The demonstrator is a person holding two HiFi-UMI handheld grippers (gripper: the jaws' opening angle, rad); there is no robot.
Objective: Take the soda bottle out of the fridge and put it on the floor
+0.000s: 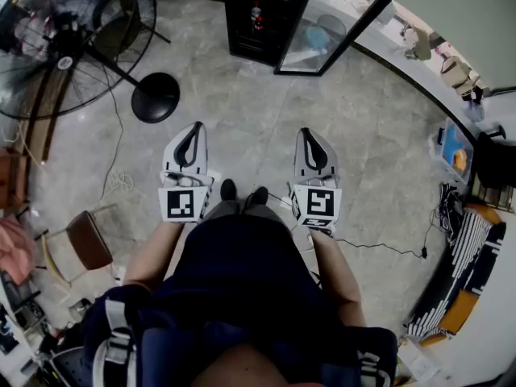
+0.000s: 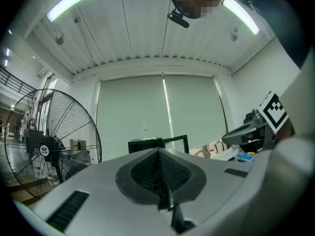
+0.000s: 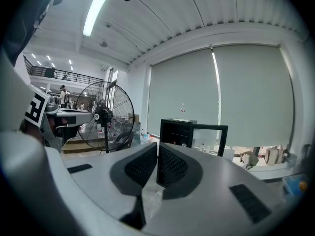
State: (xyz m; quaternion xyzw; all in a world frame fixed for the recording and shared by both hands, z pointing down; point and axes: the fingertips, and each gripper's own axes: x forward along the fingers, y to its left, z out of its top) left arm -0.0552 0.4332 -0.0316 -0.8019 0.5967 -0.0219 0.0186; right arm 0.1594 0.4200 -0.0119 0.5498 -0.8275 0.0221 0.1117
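A black fridge (image 1: 258, 14) stands across the floor from me, its glass door (image 1: 326, 27) swung open to the right. Small bottles (image 1: 256, 13) show on its shelves; which one is the soda bottle I cannot tell. Both grippers are held at waist height, well short of the fridge and pointing toward it. My left gripper (image 1: 196, 127) is shut with nothing between its pads. My right gripper (image 1: 307, 133) is also shut and empty. In the right gripper view the fridge (image 3: 177, 132) and its door (image 3: 209, 137) rise just beyond the closed jaws.
A large pedestal fan (image 1: 68, 43) with a round black base (image 1: 156, 97) stands to the left. A brown chair (image 1: 87, 240) is at the near left. Cables (image 1: 387, 248) trail over the grey tile floor (image 1: 242, 111) on the right, beside boxes and a striped mat (image 1: 463, 272).
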